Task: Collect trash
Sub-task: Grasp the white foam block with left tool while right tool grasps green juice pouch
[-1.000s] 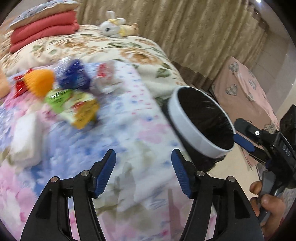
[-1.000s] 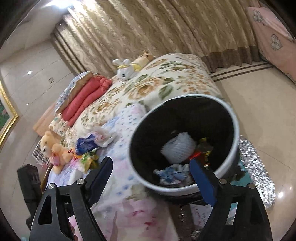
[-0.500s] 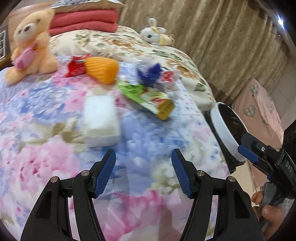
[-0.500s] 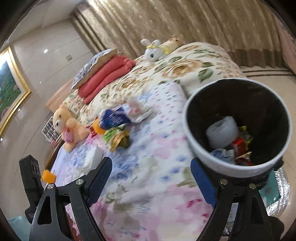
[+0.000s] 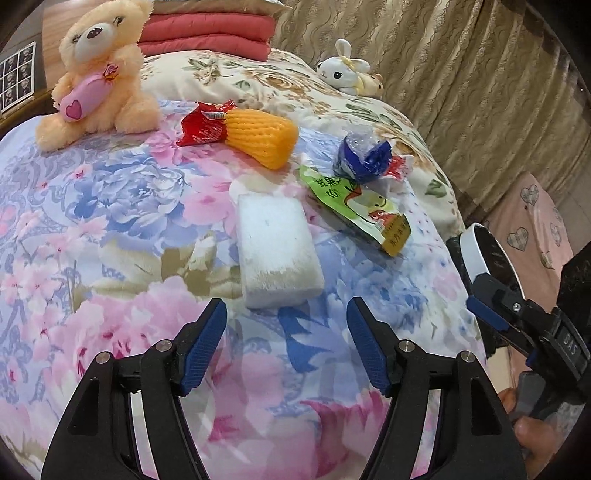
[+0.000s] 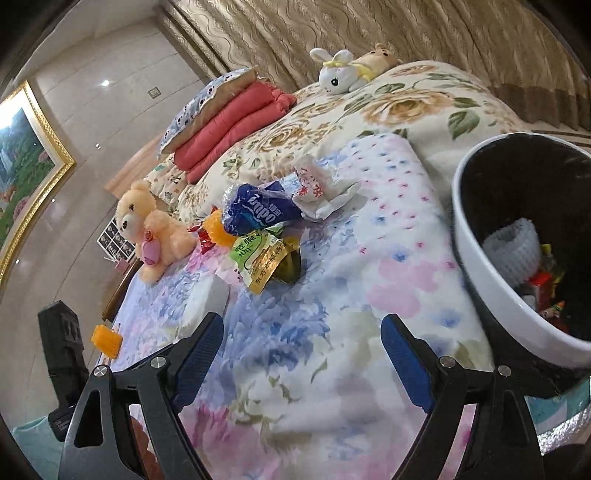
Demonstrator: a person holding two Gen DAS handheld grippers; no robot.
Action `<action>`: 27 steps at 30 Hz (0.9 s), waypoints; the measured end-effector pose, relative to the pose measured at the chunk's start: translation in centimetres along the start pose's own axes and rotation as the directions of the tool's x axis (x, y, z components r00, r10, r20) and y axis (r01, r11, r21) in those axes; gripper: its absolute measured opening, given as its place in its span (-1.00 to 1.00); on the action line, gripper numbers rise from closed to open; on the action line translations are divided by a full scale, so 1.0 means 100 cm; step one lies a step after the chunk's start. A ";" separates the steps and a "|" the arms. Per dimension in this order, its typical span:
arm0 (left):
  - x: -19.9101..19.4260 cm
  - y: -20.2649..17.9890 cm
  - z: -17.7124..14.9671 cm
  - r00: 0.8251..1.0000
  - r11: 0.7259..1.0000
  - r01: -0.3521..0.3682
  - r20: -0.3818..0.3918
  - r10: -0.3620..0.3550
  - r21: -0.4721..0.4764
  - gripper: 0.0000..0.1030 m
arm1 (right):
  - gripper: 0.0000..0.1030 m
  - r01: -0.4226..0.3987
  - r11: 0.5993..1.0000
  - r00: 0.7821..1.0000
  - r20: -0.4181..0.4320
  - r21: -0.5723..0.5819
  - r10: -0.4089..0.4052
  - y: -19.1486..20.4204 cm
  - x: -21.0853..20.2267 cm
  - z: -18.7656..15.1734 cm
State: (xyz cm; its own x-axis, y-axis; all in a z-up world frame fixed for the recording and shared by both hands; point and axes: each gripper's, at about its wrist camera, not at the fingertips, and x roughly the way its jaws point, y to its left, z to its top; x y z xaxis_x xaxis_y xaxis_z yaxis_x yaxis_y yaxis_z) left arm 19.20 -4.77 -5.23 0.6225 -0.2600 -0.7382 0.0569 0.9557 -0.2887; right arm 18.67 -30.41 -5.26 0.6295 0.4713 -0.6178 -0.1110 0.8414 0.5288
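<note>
Trash lies on the flowered bedspread: a white foam block (image 5: 275,247), an orange foam net (image 5: 262,136), a red wrapper (image 5: 201,125), a green snack packet (image 5: 362,206) and a blue wrapper (image 5: 362,157). My left gripper (image 5: 286,314) hovers just short of the foam block, its jaws opening with nothing between them. My right gripper (image 6: 302,325) stands open and empty over the bedspread, short of the green packet (image 6: 262,258) and the blue wrapper (image 6: 258,214). A white-rimmed bin (image 6: 480,258) with a black liner stands at the bed's right side, with several pieces of trash inside.
A cream teddy bear (image 5: 99,70) sits at the far left of the bed. A white rabbit plush (image 5: 343,74) and folded red quilts (image 5: 207,33) lie at the back. Beige curtains hang behind. A pink heart-patterned cover (image 5: 532,229) is beyond the bin (image 5: 476,251).
Both views have swung left, away from the bin and over the trash on the bed. The foam block now lies just ahead of my left gripper, whose jaws stand a little wider.
</note>
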 end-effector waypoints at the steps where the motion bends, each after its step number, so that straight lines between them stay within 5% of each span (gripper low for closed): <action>1: 0.002 0.001 0.002 1.000 1.000 -0.003 -0.004 0.003 -0.002 0.38 | 0.72 -0.005 1.000 1.000 -0.004 -0.006 0.005 0.001 0.004 0.002; 23: 0.032 0.012 0.025 0.999 1.000 0.002 -0.044 -0.001 0.005 0.38 | 0.70 -0.060 0.996 0.992 -0.115 -0.066 0.052 0.025 0.105 0.046; 27: 0.034 0.007 0.025 0.999 1.000 0.000 -0.037 0.001 0.025 0.38 | 0.22 -0.023 0.995 0.992 -0.129 -0.096 0.011 0.029 0.109 0.045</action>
State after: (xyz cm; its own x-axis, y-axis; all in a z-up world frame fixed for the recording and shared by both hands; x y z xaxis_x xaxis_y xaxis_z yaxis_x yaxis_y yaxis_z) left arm 23.33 -4.60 -6.39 0.5929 -0.2638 -0.7609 0.0765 0.9590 -0.2728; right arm 28.64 -24.03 -7.88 0.5236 0.5107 -0.6819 -0.1987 0.8516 0.4851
